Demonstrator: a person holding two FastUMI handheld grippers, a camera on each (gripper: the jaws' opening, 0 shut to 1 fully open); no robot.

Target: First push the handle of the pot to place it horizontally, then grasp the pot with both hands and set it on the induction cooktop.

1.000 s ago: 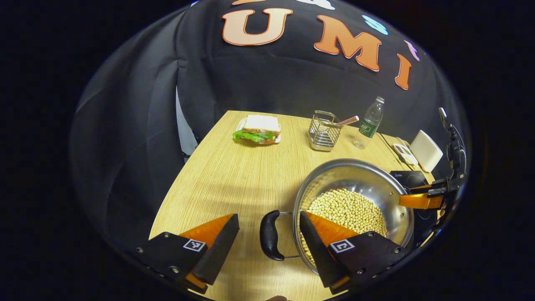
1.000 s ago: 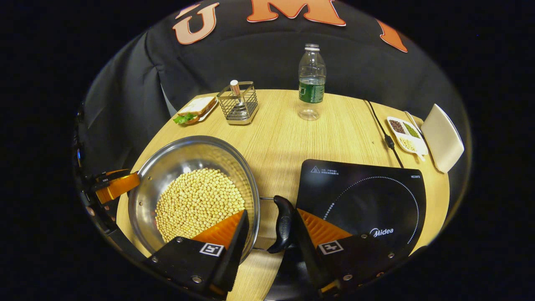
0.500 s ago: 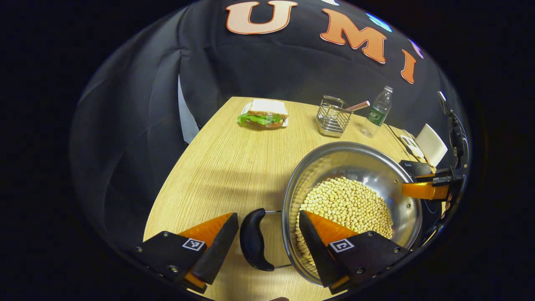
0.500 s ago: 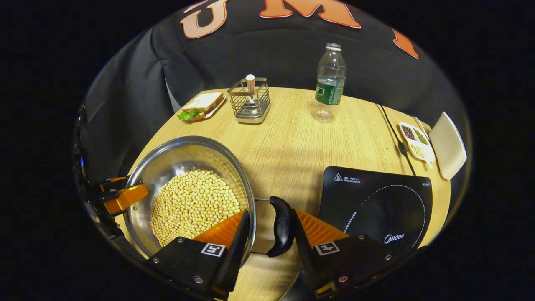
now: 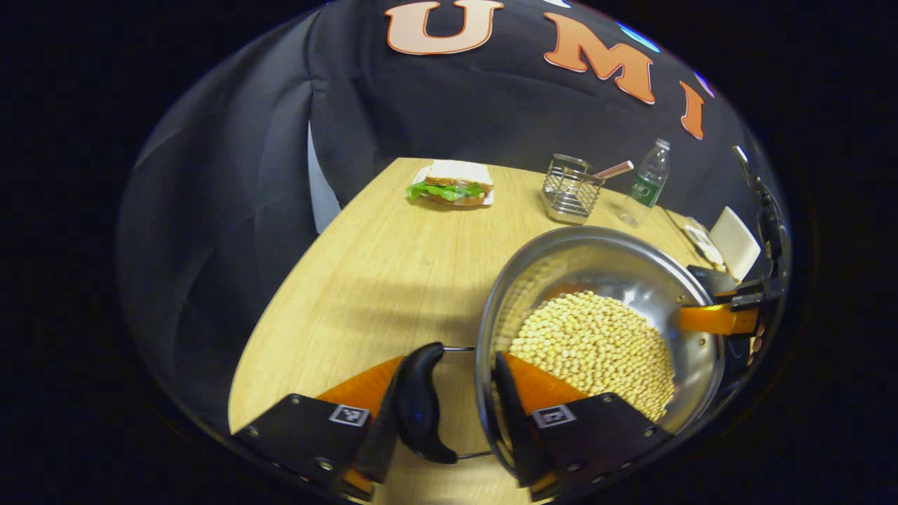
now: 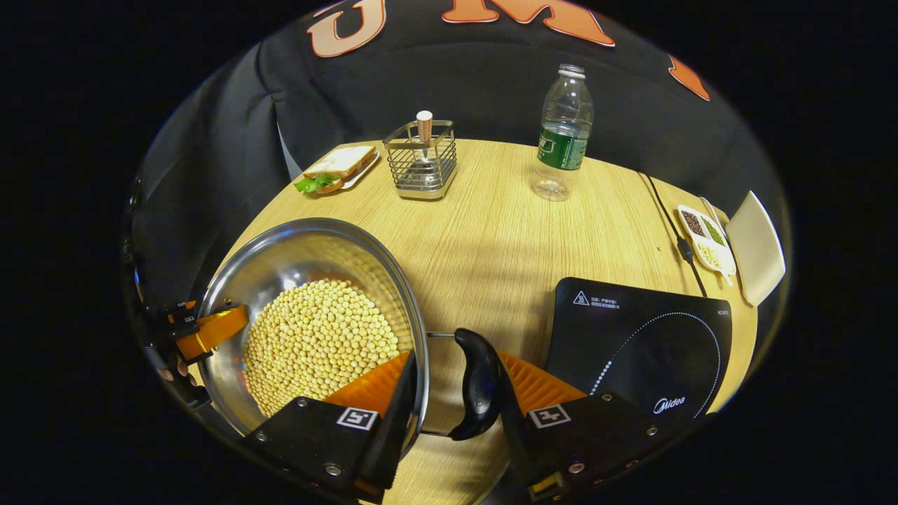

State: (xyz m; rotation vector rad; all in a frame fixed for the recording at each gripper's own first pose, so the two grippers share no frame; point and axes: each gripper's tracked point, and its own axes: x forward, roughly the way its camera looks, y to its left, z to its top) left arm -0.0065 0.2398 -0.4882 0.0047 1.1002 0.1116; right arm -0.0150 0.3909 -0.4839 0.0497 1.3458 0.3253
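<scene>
A steel pot (image 5: pixel 596 263) (image 6: pixel 302 256) full of soybeans (image 5: pixel 589 344) (image 6: pixel 316 337) hangs between both grippers, tilted slightly above the wooden table (image 6: pixel 505 231). My left gripper (image 5: pixel 449 365) is shut across the pot's rim: one finger lies against the black side handle (image 5: pixel 419 407), the other inside the wall. My right gripper (image 6: pixel 452 358) clasps the opposite black handle (image 6: pixel 483 382) and rim the same way. Each gripper also appears at the pot's far rim in the other's view. The black induction cooktop (image 6: pixel 638 344) lies to the right of the pot.
At the back of the table are a sandwich on a plate (image 6: pixel 337 168), a wire basket (image 6: pixel 423 165) and a plastic bottle (image 6: pixel 561 137). A cable (image 6: pixel 670 224), a divided dish of beans (image 6: pixel 705 235) and a white block (image 6: pixel 758 245) sit by the right edge.
My left gripper's fingers have closed in on the handle and rim. Both grippers and the pot have risen together, the table dropping away; the cooktop has slid right in the right gripper view.
</scene>
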